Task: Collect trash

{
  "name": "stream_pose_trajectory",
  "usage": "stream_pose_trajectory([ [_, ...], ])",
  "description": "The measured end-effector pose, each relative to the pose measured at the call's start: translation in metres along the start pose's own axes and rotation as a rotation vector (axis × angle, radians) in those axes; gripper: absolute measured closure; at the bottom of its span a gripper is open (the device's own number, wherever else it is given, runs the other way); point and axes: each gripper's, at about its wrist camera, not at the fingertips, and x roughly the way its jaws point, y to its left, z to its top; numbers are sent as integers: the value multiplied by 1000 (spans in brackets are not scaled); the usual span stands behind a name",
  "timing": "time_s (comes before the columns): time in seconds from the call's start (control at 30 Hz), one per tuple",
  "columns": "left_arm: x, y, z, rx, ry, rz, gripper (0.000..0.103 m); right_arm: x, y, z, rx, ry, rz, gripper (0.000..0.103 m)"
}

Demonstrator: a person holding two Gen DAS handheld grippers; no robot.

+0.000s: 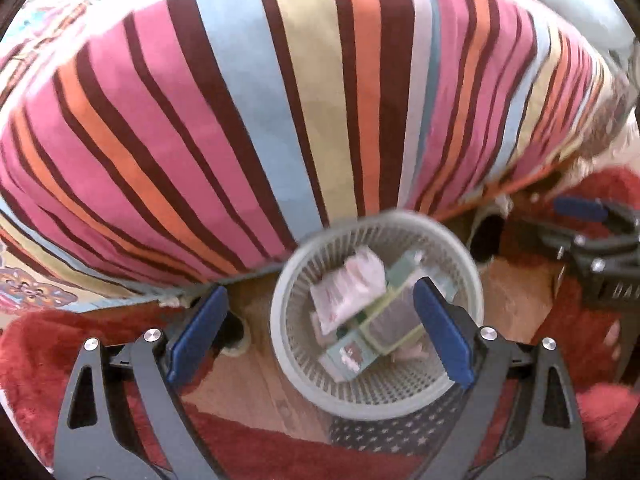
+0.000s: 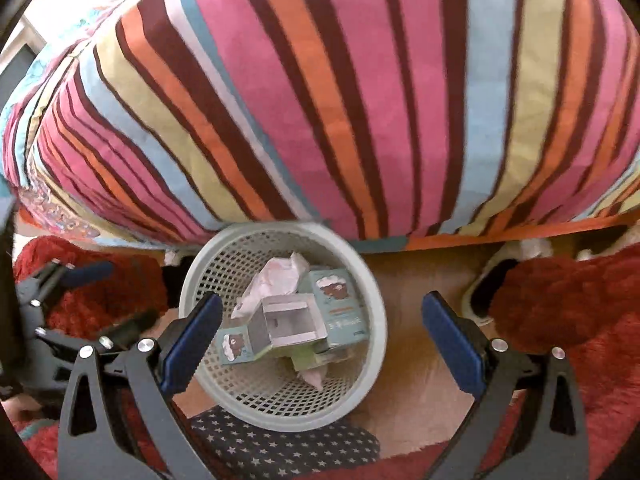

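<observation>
Two cartons in basket bear sheep pictures, text illegible

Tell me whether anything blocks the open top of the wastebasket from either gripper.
Nothing visible does. The wastebasket stands open-topped below the left gripper and right gripper, both empty, with the cardboard box and crumpled paper already inside.

You see a matt grey plastic basket, its wall a perforated mesh. Inside lie crumpled paper and a smooth printed cardboard box. The striped bedcover is soft matt cloth, the red rug shaggy, the floor smooth wood. Your gripper pads look like matt blue rubber, with shiny metal bolts.
</observation>
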Motion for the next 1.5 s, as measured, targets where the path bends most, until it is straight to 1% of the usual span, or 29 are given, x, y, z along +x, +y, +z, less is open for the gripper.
stream_pose_trajectory([
  [0.03,-5,-1,3,-10,-16,-5,12,-4,-2,-5,-2,-6,-4,7],
  [0.13,-20,-4,9,-40,-69,-22,12,-16,-5,-1,-1,-18,-4,7],
  [0.27,-30,-9,9,-43,-93,30,12,-19,-12,-6,0,-22,-16,8],
  [0.37,-35,-9,9,-55,-96,47,12,-13,-10,-12,2,-20,-22,8],
  [0.43,-38,-8,8,-67,-101,26,12,-19,-6,-13,9,-19,-21,8],
  [0.5,-41,-4,8,-79,-102,11,12,-32,0,-5,13,-19,-21,7],
  [0.6,-42,-4,8,-84,-102,-3,12,-27,-2,-6,16,-22,-21,8],
  [0.77,-45,-6,9,-73,-106,32,12,-32,-2,3,20,-26,-27,8],
  [0.93,-44,-4,9,-76,-101,19,12,-35,-1,0,17,-20,-27,8],
  [1.07,-41,-4,9,-79,-91,26,12,-38,2,-5,11,-14,-28,7],
  [1.23,-38,-3,9,-85,-81,9,12,-37,2,-6,12,-8,-31,8],
  [1.5,-36,-1,9,-106,-81,12,12,-32,1,-7,11,7,-31,7],
])
